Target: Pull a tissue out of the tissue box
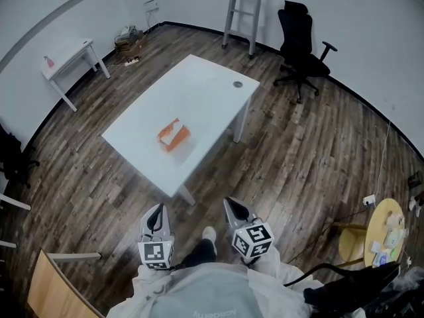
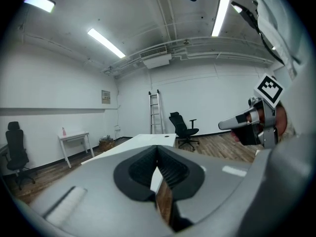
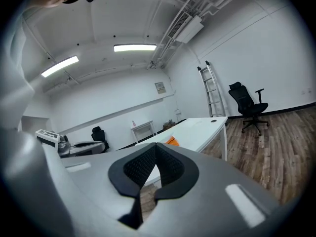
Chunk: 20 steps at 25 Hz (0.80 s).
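An orange tissue box [image 1: 173, 135] with white tissue showing at its top lies near the middle of the white table [image 1: 205, 88]. Both grippers hover over the wooden floor, short of the table's near corner. My left gripper [image 1: 157, 209] and right gripper [image 1: 232, 204] point toward the table, side by side, with jaws closed on nothing. In the left gripper view the left gripper [image 2: 157, 149] has its pads meeting at the tip, and the box is hidden. In the right gripper view the shut right gripper [image 3: 156, 146] sits below the orange box [image 3: 171, 141].
A black office chair [image 1: 301, 45] and a ladder [image 1: 242, 12] stand beyond the table. A small white side table [image 1: 69, 58] is at the far left. A round yellow table [image 1: 387, 227] with small items is at the right. A wooden panel [image 1: 56, 287] is at the lower left.
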Each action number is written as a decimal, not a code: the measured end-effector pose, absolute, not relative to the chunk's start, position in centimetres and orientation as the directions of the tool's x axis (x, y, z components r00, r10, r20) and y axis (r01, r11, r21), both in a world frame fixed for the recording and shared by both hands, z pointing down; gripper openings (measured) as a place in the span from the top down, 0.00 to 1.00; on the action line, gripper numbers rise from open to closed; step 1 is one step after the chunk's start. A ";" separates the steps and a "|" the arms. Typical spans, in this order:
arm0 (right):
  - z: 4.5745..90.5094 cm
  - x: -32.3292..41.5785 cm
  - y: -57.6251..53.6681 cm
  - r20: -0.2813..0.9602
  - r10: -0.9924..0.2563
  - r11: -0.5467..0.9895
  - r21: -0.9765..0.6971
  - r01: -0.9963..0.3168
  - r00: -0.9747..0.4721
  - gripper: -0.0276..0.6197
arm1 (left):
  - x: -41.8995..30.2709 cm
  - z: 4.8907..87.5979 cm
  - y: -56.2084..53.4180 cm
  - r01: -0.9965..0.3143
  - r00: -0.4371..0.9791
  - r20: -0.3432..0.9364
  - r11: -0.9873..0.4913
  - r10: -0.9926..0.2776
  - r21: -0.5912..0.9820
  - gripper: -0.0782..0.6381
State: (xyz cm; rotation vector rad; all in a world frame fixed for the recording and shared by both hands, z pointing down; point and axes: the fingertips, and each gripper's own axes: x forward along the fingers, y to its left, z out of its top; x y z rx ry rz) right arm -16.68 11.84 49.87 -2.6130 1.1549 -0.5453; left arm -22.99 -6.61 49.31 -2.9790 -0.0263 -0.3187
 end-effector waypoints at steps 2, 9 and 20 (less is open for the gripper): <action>49.7 -15.8 11.4 0.245 -0.747 -0.663 -0.349 -0.662 0.618 0.96 | -22.0 49.2 -7.1 0.032 0.977 0.213 -0.990 0.002 -0.138 0.89; 50.4 -12.1 10.3 0.269 -0.727 -0.686 -0.339 -0.644 0.632 0.96 | -18.2 50.0 -8.9 0.051 0.974 0.226 -0.990 0.021 -0.129 0.89; 50.1 -7.0 8.1 0.283 -0.723 -0.691 -0.286 -0.664 0.630 0.96 | -12.5 51.1 -10.7 0.065 0.975 0.219 -0.992 0.040 -0.108 0.89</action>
